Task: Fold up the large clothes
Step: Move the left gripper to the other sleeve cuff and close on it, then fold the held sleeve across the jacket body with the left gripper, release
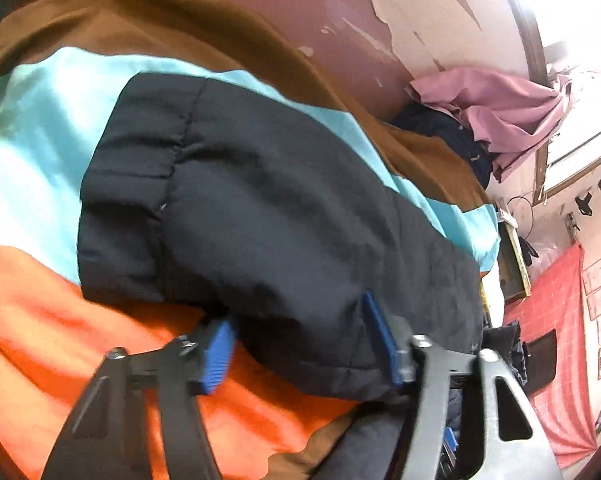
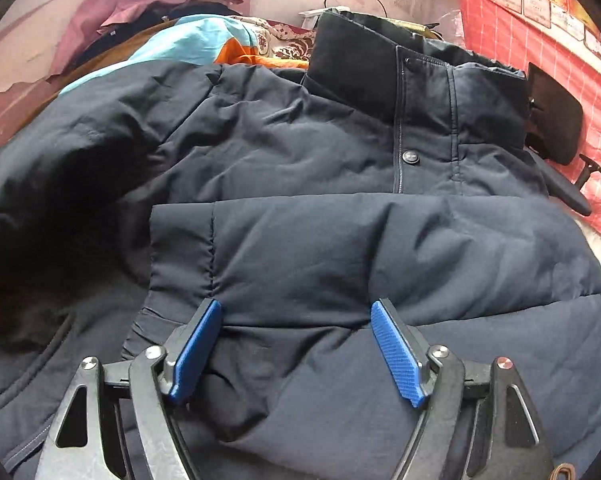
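A dark navy puffer jacket (image 2: 300, 140) lies face up on the bed, its stand-up collar (image 2: 380, 68) at the far end. One sleeve (image 2: 340, 240) lies folded across its chest. My right gripper (image 2: 296, 344) hovers low over that sleeve, blue pads wide apart and open, with fabric bulging loosely between them. In the left wrist view the other sleeve (image 1: 240, 200) stretches away to its cuff over the bedspread. My left gripper (image 1: 298, 344) straddles this sleeve near its lower edge, both blue pads pressing into the puffy fabric.
The bedspread (image 1: 40, 140) has brown, turquoise and orange bands. A peeling maroon wall (image 1: 300, 8) runs along the bed's far side. Pink cloth (image 1: 492, 112) and dark clothes are heaped in the corner. A black chair (image 2: 556, 120) stands before a red checked cloth (image 2: 520, 40).
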`<state>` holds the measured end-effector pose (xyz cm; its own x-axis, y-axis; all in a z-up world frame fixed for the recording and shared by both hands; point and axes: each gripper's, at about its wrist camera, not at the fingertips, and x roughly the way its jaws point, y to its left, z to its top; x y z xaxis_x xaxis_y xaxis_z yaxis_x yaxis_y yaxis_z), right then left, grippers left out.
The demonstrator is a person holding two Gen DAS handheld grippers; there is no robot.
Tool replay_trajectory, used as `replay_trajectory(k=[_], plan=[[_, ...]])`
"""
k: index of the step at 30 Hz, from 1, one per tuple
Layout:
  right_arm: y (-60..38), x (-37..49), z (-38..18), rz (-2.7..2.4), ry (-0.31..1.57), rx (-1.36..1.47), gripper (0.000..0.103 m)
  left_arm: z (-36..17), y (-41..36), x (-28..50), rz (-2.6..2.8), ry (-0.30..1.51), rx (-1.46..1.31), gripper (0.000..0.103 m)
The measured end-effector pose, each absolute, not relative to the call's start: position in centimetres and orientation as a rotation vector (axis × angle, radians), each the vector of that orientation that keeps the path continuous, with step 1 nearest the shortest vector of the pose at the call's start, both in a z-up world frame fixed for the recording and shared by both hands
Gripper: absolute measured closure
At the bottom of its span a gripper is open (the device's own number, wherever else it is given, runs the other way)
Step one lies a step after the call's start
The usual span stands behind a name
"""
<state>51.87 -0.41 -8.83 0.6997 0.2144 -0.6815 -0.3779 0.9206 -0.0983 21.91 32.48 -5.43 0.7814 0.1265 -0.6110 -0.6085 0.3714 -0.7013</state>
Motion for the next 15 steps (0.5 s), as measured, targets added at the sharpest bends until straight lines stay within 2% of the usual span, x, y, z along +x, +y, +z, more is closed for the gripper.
replay_trajectory(k=[1,4,11,15], plan=[[-0.4,51.9,-9.0,0.338,0.727,-0.24,0.02,-5.2,32.6,22.0,0.496,0.503,-1.087,0.078],[-0.4,51.8,-9.1,0.34,0.724,-0.239,0.02,-4.0,32.1,22.5,0.486,0.48,-1.029,0.092],[-0.5,51.3,-8.7,0.357,0.714,-0.213,0.02,3.7,26.6,23.5,0.363,0.317,-0.64,0.095],[-2.6,49.7,-6.3,0.386,0.652,-0.088,0.02,7.7,22.3,24.3,0.23,0.225,-0.468,0.095]])
